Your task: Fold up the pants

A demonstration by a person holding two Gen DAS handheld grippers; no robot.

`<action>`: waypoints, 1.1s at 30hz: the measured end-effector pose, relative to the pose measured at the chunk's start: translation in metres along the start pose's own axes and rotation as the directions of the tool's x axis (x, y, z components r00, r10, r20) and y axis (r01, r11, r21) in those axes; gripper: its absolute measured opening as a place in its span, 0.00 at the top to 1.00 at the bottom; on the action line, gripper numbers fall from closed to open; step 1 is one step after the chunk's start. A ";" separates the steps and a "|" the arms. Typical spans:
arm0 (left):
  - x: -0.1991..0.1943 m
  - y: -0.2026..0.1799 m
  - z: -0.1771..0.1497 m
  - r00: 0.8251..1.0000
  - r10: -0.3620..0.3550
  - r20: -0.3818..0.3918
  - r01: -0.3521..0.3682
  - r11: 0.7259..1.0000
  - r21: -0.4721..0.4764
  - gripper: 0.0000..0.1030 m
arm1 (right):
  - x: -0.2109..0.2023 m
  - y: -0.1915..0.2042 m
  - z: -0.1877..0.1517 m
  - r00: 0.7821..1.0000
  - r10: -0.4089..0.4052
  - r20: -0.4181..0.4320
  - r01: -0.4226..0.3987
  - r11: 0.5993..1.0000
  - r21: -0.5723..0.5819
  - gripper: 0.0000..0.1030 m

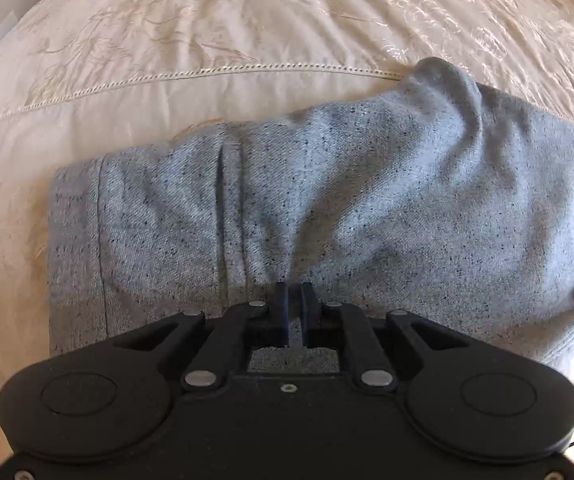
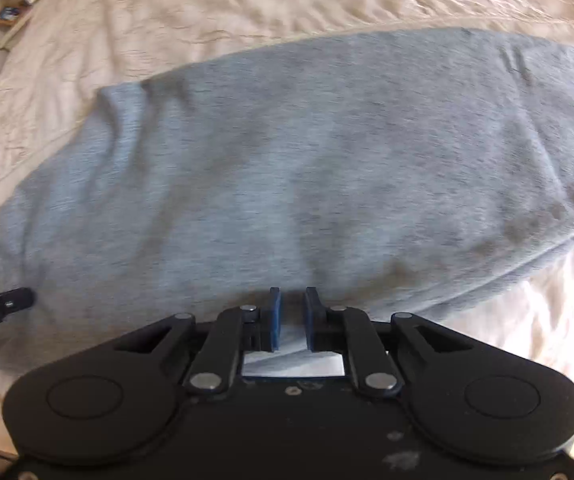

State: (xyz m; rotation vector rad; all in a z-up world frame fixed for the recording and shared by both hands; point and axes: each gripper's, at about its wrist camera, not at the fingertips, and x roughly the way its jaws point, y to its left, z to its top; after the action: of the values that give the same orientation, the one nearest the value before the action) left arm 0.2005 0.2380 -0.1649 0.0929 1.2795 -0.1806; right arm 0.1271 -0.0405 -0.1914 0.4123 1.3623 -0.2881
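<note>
On the bed's cream bedspread [image 1: 247, 32] lie the grey pants [image 1: 327, 200], already doubled. Left claw [image 1: 295, 300] is pinched narrow on their near edge, cloth bunching there; right claw [image 2: 292, 308] likewise grips further along. Mid-fold, I judge; next, both should carry this edge across together.

Soft daylight is being cast across both views. The bedspread [image 1: 467, 28] is being glared out at upper right. The right view is being blurred; edges are being bent by the fisheye.
</note>
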 end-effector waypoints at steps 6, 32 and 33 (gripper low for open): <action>-0.033 -0.017 -0.014 0.994 0.103 0.023 -0.100 0.989 -0.110 0.85 | -0.043 -0.080 -0.007 0.996 0.051 0.077 -0.057 0.995 0.081 0.83; -0.020 -0.362 0.016 0.984 -0.179 0.027 0.166 0.954 0.251 0.84 | -0.125 -0.293 -0.081 0.982 0.033 0.185 -0.108 0.904 0.414 0.81; -0.015 -0.370 0.019 0.983 -0.182 0.019 0.170 0.949 0.264 0.84 | -0.128 -0.296 -0.082 0.982 0.029 0.186 -0.107 0.899 0.424 0.81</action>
State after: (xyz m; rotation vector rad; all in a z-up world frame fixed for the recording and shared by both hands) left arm 0.1453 -0.1273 -0.1333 0.2003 1.2154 -0.5037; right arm -0.0968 -0.2736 -0.1136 0.7862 1.1017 -0.5612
